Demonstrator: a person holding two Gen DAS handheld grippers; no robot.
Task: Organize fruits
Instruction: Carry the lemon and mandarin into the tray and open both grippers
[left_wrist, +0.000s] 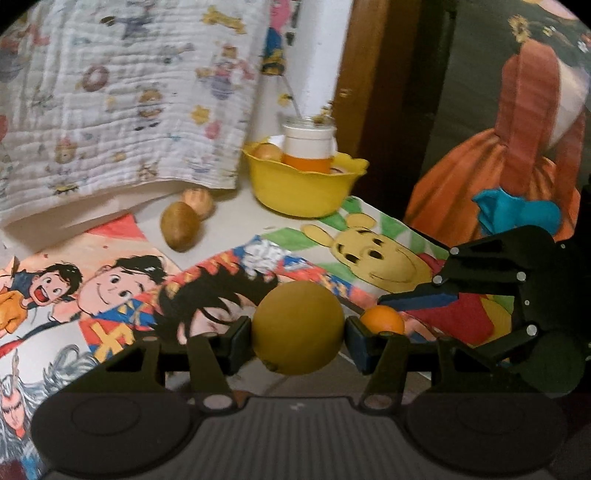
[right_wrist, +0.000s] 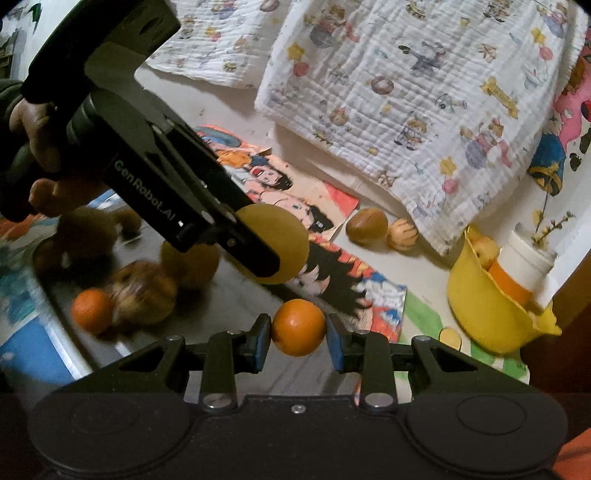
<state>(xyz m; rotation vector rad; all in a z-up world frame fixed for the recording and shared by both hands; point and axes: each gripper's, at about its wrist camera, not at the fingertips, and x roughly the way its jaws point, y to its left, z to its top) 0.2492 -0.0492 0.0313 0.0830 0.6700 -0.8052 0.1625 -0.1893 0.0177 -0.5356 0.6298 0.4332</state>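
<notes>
My left gripper (left_wrist: 298, 338) is shut on a round yellow-green fruit (left_wrist: 297, 328), held above the cartoon-printed mat (left_wrist: 122, 284). The right wrist view shows that same left gripper (right_wrist: 275, 254) and its yellow-green fruit (right_wrist: 284, 236) from the side. My right gripper (right_wrist: 298, 336) is shut on a small orange (right_wrist: 298, 326); in the left wrist view this orange (left_wrist: 382, 320) shows at the right gripper's tip. A yellow bowl (left_wrist: 299, 192) stands at the back with a pale fruit (left_wrist: 267, 150) and a white-and-orange jar (left_wrist: 309, 147) in it. The yellow bowl (right_wrist: 491, 314) sits right of my right gripper.
A brown kiwi-like fruit (left_wrist: 180, 230) and a striped pale fruit (left_wrist: 199, 202) lie by the hanging printed cloth (left_wrist: 122, 96). In the right wrist view a metal tray (right_wrist: 229, 295) holds another orange (right_wrist: 92, 310) and several brownish fruits (right_wrist: 144, 291). A hand (right_wrist: 33, 147) grips the left tool.
</notes>
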